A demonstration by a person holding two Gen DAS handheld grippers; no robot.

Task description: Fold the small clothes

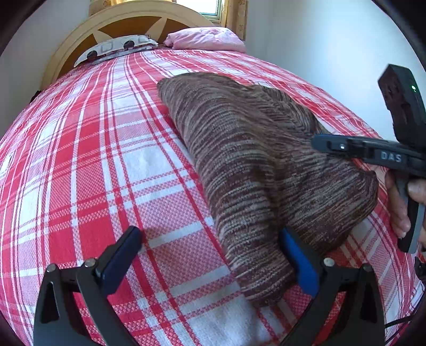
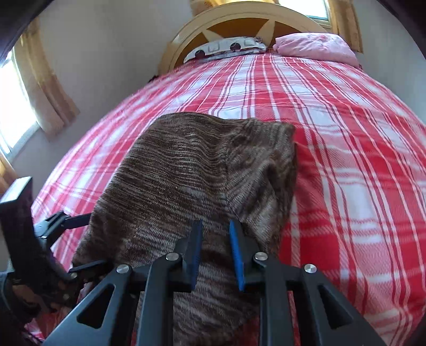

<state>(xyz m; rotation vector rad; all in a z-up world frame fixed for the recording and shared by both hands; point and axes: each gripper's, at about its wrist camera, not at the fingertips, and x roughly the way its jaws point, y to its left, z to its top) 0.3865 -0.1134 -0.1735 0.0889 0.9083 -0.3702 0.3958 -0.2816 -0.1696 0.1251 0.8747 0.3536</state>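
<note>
The brown marled knit garment (image 1: 255, 170) lay partly folded on the red plaid bed (image 1: 87, 165). The left hand-held gripper (image 1: 213, 255) gaped wide and empty at its near edge, while the right hand-held gripper (image 2: 215, 255) hovered narrowly parted above the knit, gripping nothing. Good practice was probably to pinch matching edges and keep the layers aligned.

Lying folded on the bedspread (image 1: 87, 170), toward the right side of the bed: the sweater (image 1: 255, 159). Sitting way behind it by the headboard (image 2: 239, 21), two pillows (image 1: 205, 40) side by side. Hovering over the sweater's near end, left gripper (image 1: 213, 255) and right gripper (image 2: 214, 252), right one beside the left.
</note>
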